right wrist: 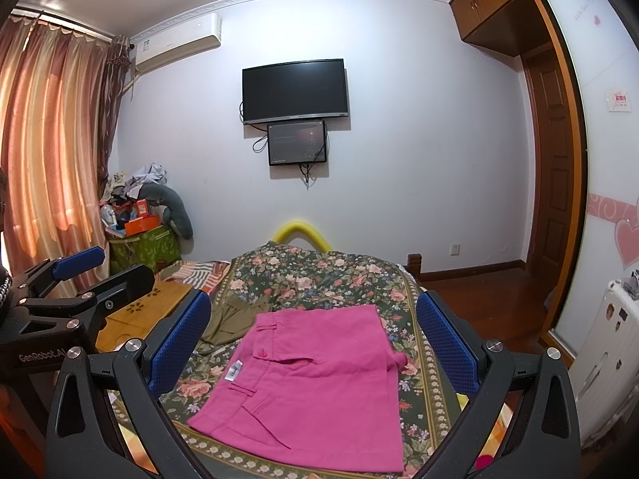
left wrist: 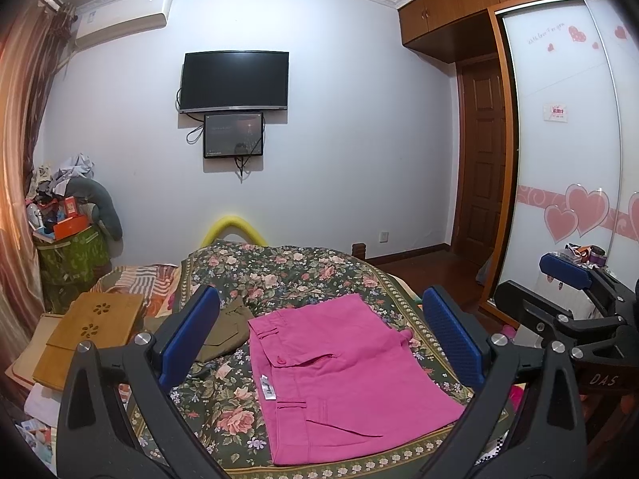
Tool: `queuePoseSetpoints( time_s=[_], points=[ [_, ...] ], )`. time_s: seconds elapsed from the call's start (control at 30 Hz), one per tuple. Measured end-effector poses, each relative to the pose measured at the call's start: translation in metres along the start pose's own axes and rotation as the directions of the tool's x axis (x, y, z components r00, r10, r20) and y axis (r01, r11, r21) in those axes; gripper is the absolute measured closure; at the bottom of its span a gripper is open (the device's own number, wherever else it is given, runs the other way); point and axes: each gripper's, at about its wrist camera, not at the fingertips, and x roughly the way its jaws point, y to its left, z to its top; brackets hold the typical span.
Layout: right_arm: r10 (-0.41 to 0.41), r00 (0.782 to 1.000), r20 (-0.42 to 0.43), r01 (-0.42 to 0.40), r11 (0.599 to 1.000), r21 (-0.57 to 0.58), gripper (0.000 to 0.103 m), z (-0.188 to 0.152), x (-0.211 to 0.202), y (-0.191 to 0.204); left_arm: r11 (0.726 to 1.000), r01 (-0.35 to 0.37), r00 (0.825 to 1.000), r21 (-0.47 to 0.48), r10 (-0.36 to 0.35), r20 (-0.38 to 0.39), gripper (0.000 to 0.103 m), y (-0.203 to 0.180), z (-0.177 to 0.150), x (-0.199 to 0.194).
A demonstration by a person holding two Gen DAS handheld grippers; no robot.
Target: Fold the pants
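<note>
The pink pants lie folded into a compact rectangle on the floral bedspread, waistband to the left with a white label. They also show in the right wrist view. My left gripper is open and empty, held above the pants. My right gripper is open and empty too, above the pants. The right gripper shows at the right edge of the left wrist view; the left gripper shows at the left of the right wrist view.
An olive garment lies on the bed just left of the pants. A wooden lap tray sits at the bed's left. A cluttered green bin stands in the corner. A wardrobe and a white appliance are at right.
</note>
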Motion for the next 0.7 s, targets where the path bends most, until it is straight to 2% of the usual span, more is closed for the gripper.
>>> queuePoseSetpoints(
  time_s=[0.5,0.7],
  points=[
    [-0.001,1.000,-0.010,0.001,1.000,-0.003,0.001,-0.004,0.003,0.000,1.000,0.002,1.000,-0.007,-0.002,-0.006,0.000,0.003,0.001,0.002],
    [-0.008,0.999,-0.035,0.008,1.000,-0.001,0.001,-0.007,0.012,-0.004,1.000,-0.003,0.999,-0.005,0.003,-0.038,0.000,0.007,-0.002,0.018]
  ],
)
